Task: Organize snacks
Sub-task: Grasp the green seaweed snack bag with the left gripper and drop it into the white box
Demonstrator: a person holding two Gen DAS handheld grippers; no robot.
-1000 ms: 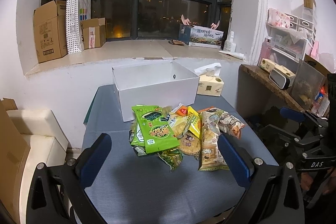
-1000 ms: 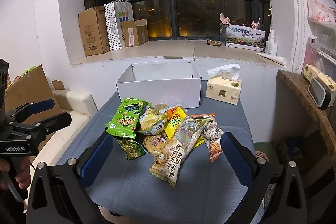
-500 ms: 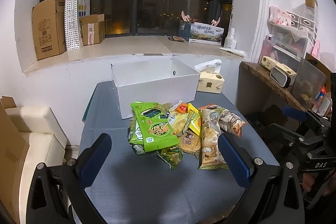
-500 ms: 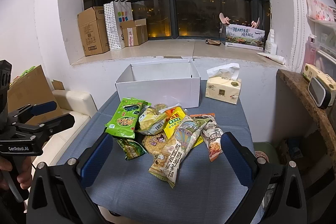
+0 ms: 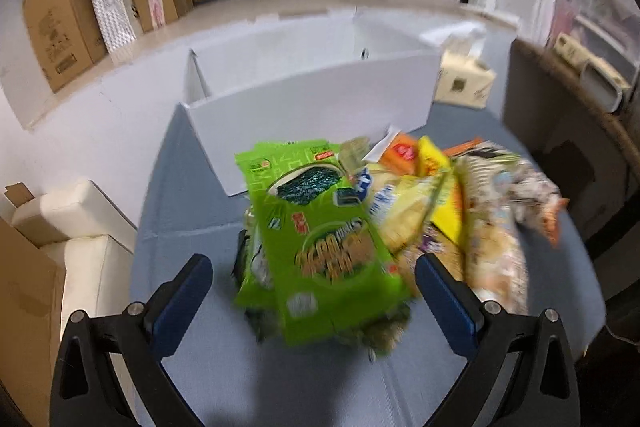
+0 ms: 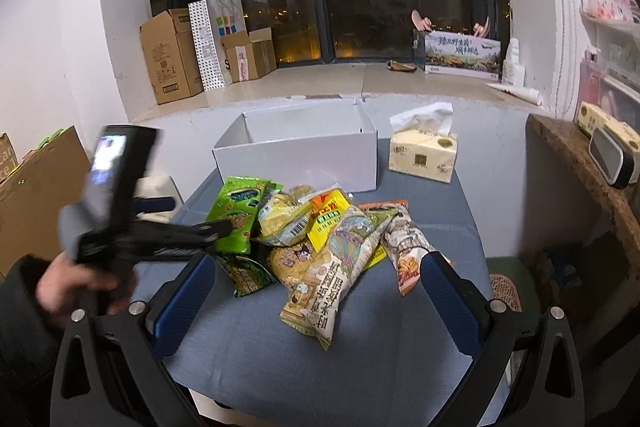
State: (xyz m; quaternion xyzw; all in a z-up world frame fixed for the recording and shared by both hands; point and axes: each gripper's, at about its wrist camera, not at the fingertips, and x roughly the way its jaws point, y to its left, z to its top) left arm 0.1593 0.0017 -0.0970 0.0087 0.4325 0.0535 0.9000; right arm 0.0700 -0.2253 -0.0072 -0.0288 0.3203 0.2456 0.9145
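A heap of snack packets lies on the blue-grey table [image 6: 360, 355]. A green seaweed packet [image 5: 320, 239] lies on top at the left; it also shows in the right wrist view [image 6: 234, 213]. A long pale packet [image 6: 336, 267], a yellow packet [image 6: 328, 217] and a white-orange packet [image 6: 404, 247] lie beside it. An open white box [image 6: 300, 155] stands behind the heap. My left gripper [image 5: 314, 285] is open, its fingers either side of the green packet's near end. It shows from the side in the right wrist view [image 6: 216, 227]. My right gripper [image 6: 316, 293] is open, just short of the heap.
A tissue pack [image 6: 424, 155] stands right of the box. Cardboard boxes [image 6: 172, 55] and a paper bag [image 6: 218, 35] stand on the window ledge. A wooden shelf [image 6: 580, 163] is at the right, a white sofa [image 5: 76, 227] at the left.
My left gripper has moved quickly forward and down to the green packet, and its view is blurred. It has swung into the right wrist view. My right gripper has barely moved.
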